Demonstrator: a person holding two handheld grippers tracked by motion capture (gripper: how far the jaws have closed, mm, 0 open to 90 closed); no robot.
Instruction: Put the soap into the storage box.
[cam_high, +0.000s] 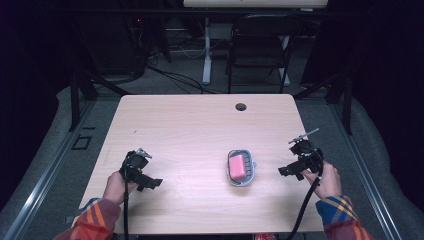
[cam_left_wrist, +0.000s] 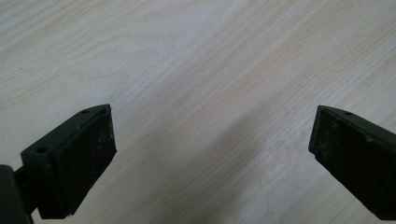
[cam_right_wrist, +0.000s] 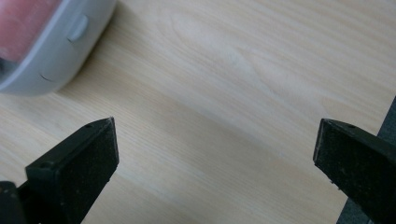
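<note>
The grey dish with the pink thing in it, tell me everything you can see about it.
The grey dish is a small rounded-rectangular tray that looks like plastic, with a raised rim and a small tab on its side, seen close in the right gripper view. It sits flat on the wooden table, right of centre and toward the person. A pink block, perhaps soap or a sponge, lies inside. Neither gripper touches it.

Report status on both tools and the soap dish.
Left tool open, empty. Right tool open, empty, beside the dish, apart. Pink soap lying in grey dish. Table between them bare.
</note>
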